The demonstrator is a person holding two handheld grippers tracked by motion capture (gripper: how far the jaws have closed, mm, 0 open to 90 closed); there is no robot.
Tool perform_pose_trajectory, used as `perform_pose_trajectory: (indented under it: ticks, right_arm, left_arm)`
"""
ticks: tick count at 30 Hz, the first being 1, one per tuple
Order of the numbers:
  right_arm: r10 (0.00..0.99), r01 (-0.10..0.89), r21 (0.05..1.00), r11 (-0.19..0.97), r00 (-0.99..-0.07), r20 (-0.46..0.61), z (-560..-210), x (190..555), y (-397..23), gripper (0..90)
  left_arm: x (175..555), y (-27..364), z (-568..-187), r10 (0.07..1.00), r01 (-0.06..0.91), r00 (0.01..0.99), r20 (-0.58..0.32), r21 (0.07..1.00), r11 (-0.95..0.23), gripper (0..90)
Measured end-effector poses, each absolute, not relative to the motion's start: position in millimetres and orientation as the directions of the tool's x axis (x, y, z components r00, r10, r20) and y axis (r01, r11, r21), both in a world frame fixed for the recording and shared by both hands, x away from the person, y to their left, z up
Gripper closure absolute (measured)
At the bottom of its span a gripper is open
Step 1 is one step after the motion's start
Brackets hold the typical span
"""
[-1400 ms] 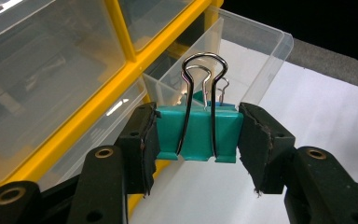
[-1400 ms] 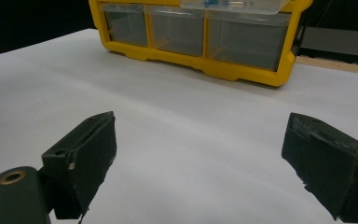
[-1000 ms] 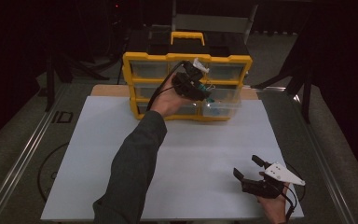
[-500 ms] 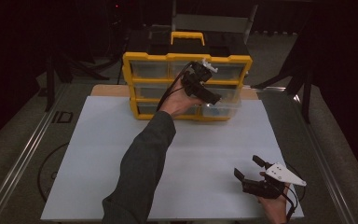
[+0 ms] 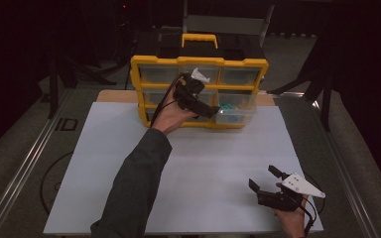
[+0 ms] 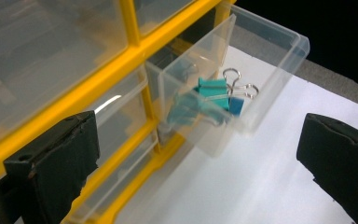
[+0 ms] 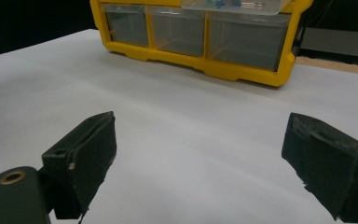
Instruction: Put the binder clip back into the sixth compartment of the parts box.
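1. We see a white sheet [image 5: 188,168] covering the desk [image 5: 30,163], its far edge reaching the foot of the cabinet.
2. A yellow drawer cabinet [image 5: 198,62] with a yellow carry handle stands at the middle of the far edge of the sheet. From the high view we count three rows of clear drawers; the right gripper view adds the bottom row from table level.
3. A sleeved left arm [image 5: 134,183] crosses the sheet from the near edge to the cabinet front.
4. The left gripper [image 5: 206,106] is held against the cabinet's middle row, jaws spread wide and empty, as the left gripper view confirms.
5. The right gripper [image 5: 268,181] rests near the sheet's near right corner, jaws likewise released, nothing between them.
6. One clear drawer [image 6: 242,88] on the cabinet's right side is pulled out.
7. The left gripper view resolves its contents: teal and blue binder clips [image 6: 214,88] with wire handles. The high view shows these merely as a teal patch.
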State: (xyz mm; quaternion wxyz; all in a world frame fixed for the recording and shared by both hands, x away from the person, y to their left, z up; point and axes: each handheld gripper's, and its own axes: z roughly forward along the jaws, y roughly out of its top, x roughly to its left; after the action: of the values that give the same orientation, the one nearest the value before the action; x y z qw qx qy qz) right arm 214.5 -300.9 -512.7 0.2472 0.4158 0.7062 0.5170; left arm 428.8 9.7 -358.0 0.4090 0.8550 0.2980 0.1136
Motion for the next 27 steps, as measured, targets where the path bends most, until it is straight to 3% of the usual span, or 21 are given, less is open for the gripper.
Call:
perform_pose_trajectory:
  ticks: [15, 27]
  right_arm:
    - [0.842, 0.333, 0.935, 0.126, -0.535, 0.077, -513.6, 214.5, -298.0, 10.1]
    - [0.834, 0.334, 0.933, 0.131, -0.547, 0.079, -514.3, 214.9, -289.9, 10.0]
  left_arm:
    - [375.3, 88.3, -365.9, 0.649, 0.364, 0.76, 0.029, 0.808, -0.463, 0.0]
    - [328.1, 160.7, -401.3, 0.738, 0.375, 0.671, 0.075, 0.824, -0.425, 0.0]
